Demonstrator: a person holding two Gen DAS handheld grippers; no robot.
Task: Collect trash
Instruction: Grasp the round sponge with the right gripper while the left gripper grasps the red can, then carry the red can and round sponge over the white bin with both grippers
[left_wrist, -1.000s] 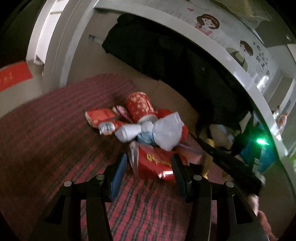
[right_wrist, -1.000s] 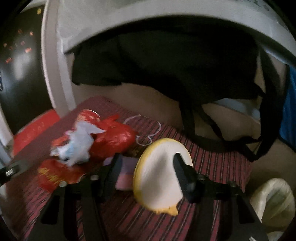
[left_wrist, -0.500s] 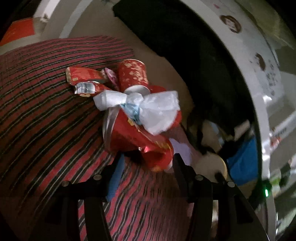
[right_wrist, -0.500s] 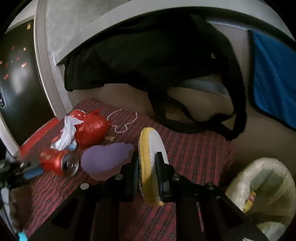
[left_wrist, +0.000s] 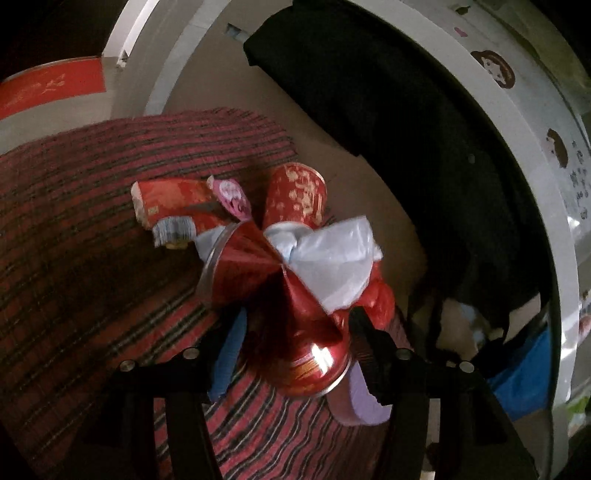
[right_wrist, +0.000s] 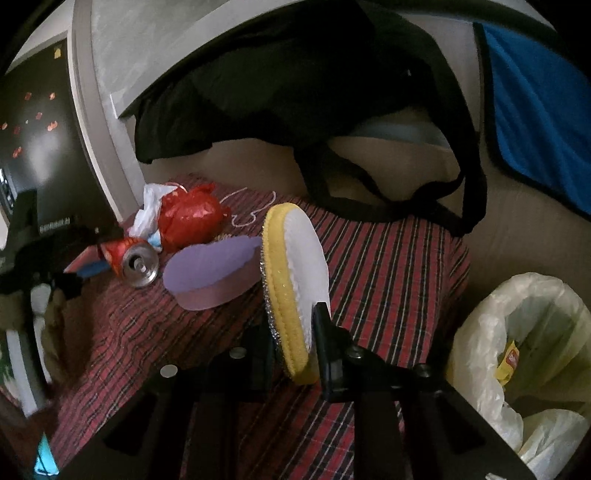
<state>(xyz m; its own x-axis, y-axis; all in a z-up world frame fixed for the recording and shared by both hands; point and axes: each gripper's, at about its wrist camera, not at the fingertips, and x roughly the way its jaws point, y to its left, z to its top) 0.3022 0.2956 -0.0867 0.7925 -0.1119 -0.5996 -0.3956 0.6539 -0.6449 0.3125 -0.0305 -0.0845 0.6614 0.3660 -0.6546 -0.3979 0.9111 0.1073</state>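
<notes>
My left gripper (left_wrist: 291, 332) has its jaws on either side of a crushed red can (left_wrist: 295, 325) lying on the red striped cloth (left_wrist: 92, 277); the jaws look closed against it. The can also shows in the right wrist view (right_wrist: 133, 258), with the left gripper (right_wrist: 96, 262) on it. Behind it lie a white plastic bag (left_wrist: 332, 258), a red cup (left_wrist: 295, 195) and red packets (left_wrist: 166, 195). My right gripper (right_wrist: 291, 328) is shut on a yellow and white scrub sponge (right_wrist: 295, 273), held edge-up above the cloth.
A purple sponge (right_wrist: 210, 269) and a red crumpled bag (right_wrist: 188, 218) lie on the cloth (right_wrist: 388, 266). A bin lined with a pale plastic bag (right_wrist: 524, 350) stands at the right, below the table's edge. A black bag (right_wrist: 295, 92) hangs behind.
My left gripper has moved forward and closed around the red can. My right gripper shut on the sponge, turned it edge-up and drew back, so the bin came into view.
</notes>
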